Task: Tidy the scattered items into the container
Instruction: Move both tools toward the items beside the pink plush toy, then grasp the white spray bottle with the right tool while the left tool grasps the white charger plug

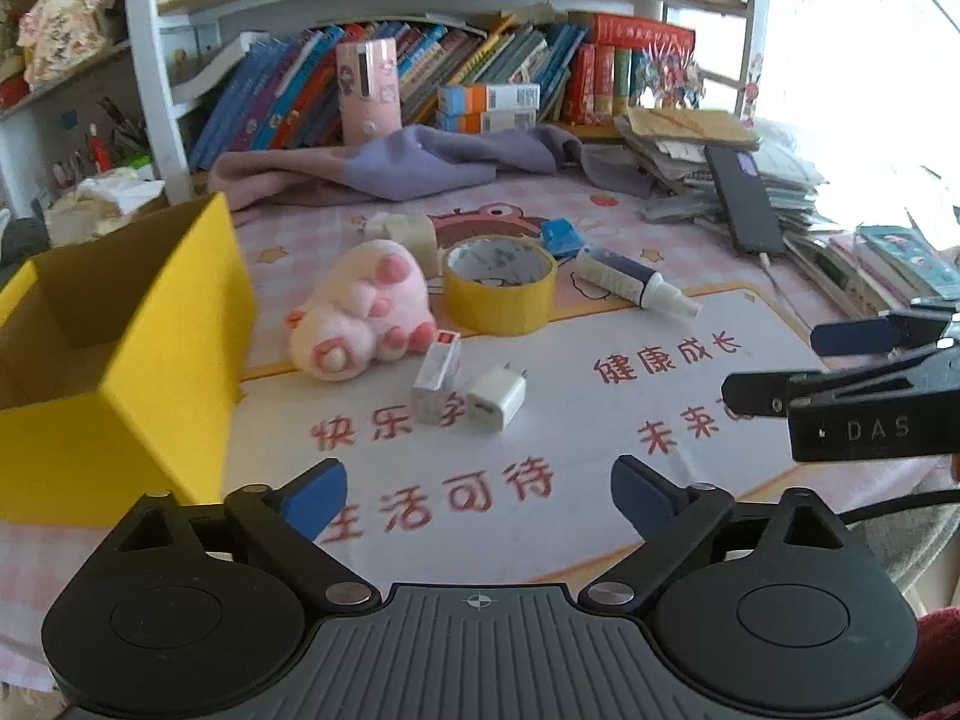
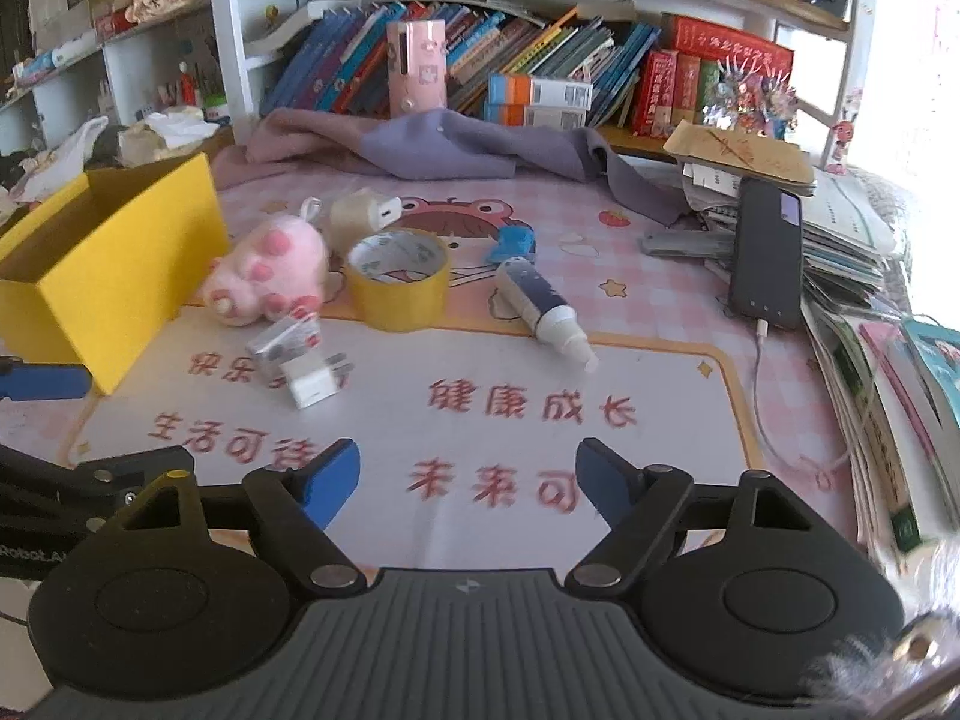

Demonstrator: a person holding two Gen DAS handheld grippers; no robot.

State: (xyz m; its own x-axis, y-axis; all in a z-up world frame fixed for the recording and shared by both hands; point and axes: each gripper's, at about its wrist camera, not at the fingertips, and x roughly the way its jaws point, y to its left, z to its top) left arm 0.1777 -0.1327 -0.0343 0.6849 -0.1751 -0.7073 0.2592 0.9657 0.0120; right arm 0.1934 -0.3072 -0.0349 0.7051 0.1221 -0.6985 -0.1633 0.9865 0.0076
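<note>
With both grippers held spread and empty, the white charger (image 1: 497, 397) is seen lying on the worktop (image 1: 600, 516) straight ahead of the left gripper (image 1: 480, 498), nearer than the right gripper (image 2: 468, 480), yellow box (image 1: 120, 372) leftward

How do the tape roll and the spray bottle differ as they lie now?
The tape roll is yellow, a wide hollow ring resting flat with its hole facing up. The spray bottle is slim, white with a dark label, lying on its side, nozzle toward the grippers. The roll sits nearer the yellow box. Both rest on the mat, untouched.
</note>
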